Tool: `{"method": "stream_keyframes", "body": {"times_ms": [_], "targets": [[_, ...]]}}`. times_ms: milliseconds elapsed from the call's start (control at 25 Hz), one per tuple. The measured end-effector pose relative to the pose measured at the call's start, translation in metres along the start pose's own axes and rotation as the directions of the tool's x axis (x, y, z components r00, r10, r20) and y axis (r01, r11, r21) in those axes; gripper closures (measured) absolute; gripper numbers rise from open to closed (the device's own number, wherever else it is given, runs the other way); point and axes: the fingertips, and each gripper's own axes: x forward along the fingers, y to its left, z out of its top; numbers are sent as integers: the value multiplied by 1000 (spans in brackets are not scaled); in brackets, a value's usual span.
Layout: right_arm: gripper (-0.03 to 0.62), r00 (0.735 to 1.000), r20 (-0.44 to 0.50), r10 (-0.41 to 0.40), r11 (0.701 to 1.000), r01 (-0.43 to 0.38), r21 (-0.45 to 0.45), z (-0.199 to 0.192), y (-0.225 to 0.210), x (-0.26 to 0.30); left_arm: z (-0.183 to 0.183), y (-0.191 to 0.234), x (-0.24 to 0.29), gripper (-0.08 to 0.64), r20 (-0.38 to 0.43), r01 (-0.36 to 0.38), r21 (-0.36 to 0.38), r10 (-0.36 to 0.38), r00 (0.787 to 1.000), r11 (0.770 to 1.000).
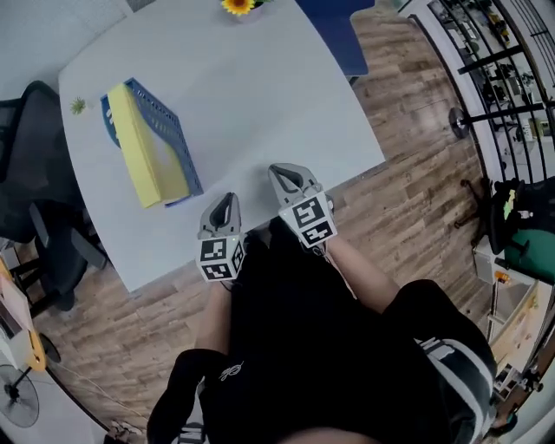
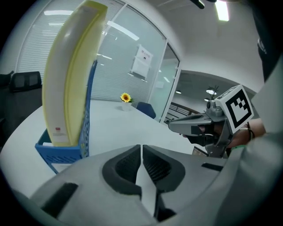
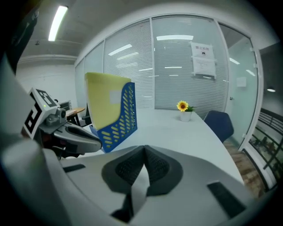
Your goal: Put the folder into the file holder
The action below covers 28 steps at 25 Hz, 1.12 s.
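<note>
A yellow folder (image 1: 147, 152) stands inside the blue mesh file holder (image 1: 169, 130) on the left part of the white table (image 1: 260, 95). The left gripper view shows the folder (image 2: 66, 79) upright in the holder (image 2: 62, 150), and the right gripper view shows the folder (image 3: 104, 103) and holder (image 3: 120, 120) from the other side. My left gripper (image 1: 222, 211) is near the table's front edge, to the right of the holder and apart from it, jaws shut on nothing (image 2: 141, 150). My right gripper (image 1: 291, 180) is beside it, also shut and holding nothing (image 3: 144, 152).
A small sunflower pot (image 1: 240, 6) stands at the table's far edge. A black office chair (image 1: 26, 173) is to the left and a blue chair (image 1: 342, 30) is behind the table. Metal shelving (image 1: 503, 69) lines the right over wood flooring.
</note>
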Motion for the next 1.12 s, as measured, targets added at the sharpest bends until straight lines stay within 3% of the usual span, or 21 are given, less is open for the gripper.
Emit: {"method": "stream_keyframes", "body": {"times_ms": [240,400,520,800,1040,1120], "targets": [[588,987,13,-159,986,159,48,-4,2,-20,2,-9,14,561,-54,151,84,-147,988,985],[588,968,35,-248,966,244,89,-1,-1,-52,7,-44,11,561,-90,269,140,-259,962,953],[588,948,53,-314,945,307,113,2,-12,-79,25,-72,16,561,-66,322,169,-315,947,932],[588,914,133,-384,920,367,133,34,-43,-114,89,-106,24,561,50,328,216,-346,937,920],[588,859,288,-424,906,398,148,99,-67,-143,162,-114,11,561,186,286,272,-342,921,919],[588,838,338,-428,904,403,144,118,-70,-153,187,-116,1,561,254,272,274,-342,905,923]]}}
